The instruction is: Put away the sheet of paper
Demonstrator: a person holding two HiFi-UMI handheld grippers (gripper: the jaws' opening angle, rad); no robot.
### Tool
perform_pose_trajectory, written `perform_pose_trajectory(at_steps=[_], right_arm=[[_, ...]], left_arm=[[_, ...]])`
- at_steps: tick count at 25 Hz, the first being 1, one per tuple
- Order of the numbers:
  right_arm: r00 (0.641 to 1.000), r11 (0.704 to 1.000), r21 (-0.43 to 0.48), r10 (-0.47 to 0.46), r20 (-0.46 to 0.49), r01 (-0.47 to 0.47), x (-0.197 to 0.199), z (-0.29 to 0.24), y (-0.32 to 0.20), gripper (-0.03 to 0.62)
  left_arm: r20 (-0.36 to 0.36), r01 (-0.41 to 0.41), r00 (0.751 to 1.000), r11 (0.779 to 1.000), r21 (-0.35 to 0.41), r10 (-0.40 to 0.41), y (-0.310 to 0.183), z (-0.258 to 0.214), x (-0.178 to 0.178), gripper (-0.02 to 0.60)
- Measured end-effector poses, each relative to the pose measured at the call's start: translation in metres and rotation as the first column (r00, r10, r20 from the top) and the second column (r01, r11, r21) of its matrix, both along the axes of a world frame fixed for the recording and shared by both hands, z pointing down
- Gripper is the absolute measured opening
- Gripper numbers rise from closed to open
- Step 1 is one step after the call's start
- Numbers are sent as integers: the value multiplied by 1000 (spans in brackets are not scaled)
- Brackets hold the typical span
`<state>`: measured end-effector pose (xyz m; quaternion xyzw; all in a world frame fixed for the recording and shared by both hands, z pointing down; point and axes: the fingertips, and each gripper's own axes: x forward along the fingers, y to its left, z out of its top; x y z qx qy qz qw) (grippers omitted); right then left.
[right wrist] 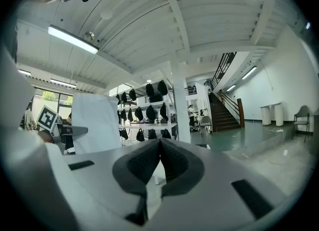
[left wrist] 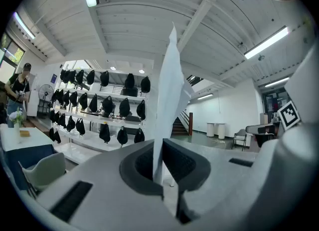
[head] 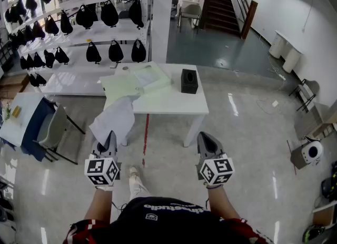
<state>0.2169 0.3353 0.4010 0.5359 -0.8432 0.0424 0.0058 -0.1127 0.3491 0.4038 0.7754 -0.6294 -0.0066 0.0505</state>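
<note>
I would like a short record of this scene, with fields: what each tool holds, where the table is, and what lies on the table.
left tool: shut on the sheet of paper
right tool: shut, nothing between its jaws
table: white, ahead of the person, beyond both tools
on the table: pale green folders, as it seems; a black box
behind the table: shelves with black bags

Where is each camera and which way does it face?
Head view: on the person's head, steeply down at the table; forearms, left gripper and right gripper show.
Left gripper view: level along jaws shut on the sheet of paper, toward the bag shelves.
Right gripper view: level along its shut, empty jaws, same way.
Both gripper views share shelves and paper.
</note>
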Motion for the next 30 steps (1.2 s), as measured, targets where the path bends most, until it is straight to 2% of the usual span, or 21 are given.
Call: perform_pose_trajectory(at_steps=[19, 30], right_arm=[[999, 1000, 10, -25, -27, 26, 1, 2, 10, -9], [992, 996, 29, -84, -94, 88, -10, 1, 15, 3]], left_arm=[[-1, -10, 1000, 1000, 19, 10, 14, -3, 9, 3], [14, -4, 1000, 999, 34, 4, 18, -9, 10, 3]])
